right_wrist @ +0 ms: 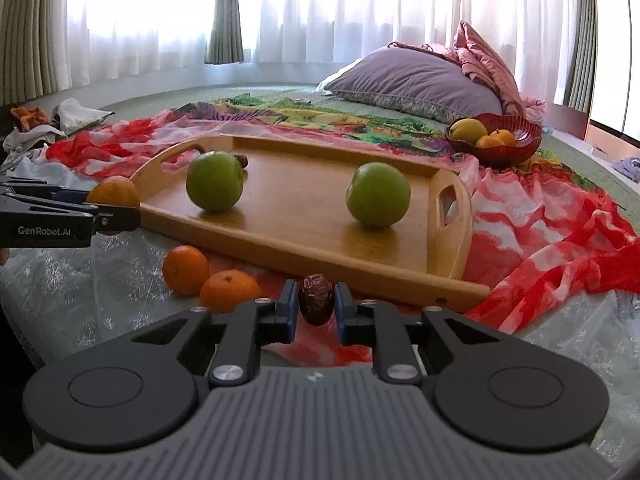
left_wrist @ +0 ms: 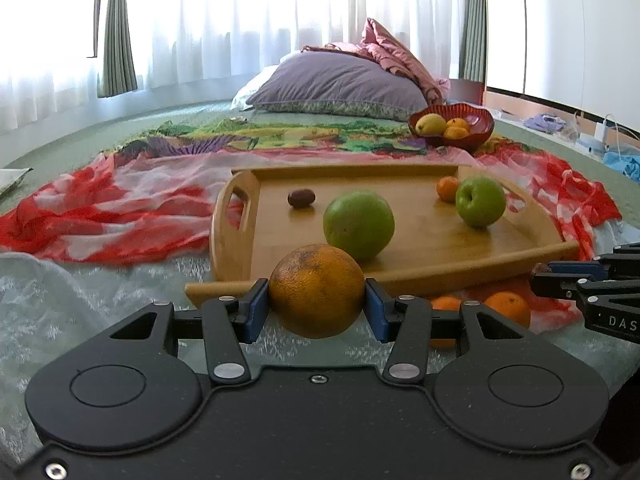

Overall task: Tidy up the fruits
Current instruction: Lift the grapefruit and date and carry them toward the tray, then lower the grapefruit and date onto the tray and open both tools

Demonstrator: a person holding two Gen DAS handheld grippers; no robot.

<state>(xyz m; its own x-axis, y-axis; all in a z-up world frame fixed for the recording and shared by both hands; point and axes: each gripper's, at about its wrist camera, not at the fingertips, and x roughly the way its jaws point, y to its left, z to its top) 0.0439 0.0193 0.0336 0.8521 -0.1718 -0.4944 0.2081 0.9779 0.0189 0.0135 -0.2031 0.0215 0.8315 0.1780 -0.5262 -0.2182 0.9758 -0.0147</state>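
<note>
The left gripper (left_wrist: 317,304) has its blue pads closed against the two sides of a large orange (left_wrist: 316,290), holding it just in front of the near rim of the wooden tray (left_wrist: 432,248). The right gripper (right_wrist: 316,306) is pinched on a small dark date (right_wrist: 317,298), also just short of the tray's near edge. The orange looks fairly heavy and round, with a dimpled, blotched rind that should give the pads decent friction; gripping across its widest part, as here, seems the safest hold, since a ball that size could roll out if caught off centre. The date is light, wrinkled and probably soft and sticky, so a gentle squeeze across its narrow middle should do, and too much force might squash it. On the tray's smooth, lacquered floor sit two glossy green apples (right_wrist: 215,185) (right_wrist: 378,194), another date (left_wrist: 301,198) and a small tangerine (left_wrist: 447,188) near the far corner. Two more tangerines (right_wrist: 186,269) (right_wrist: 230,290) lie on crinkly clear plastic just in front of the tray. Beyond the tray's right handle stands a ribbed red bowl (right_wrist: 516,136) with yellow and orange fruit.
</note>
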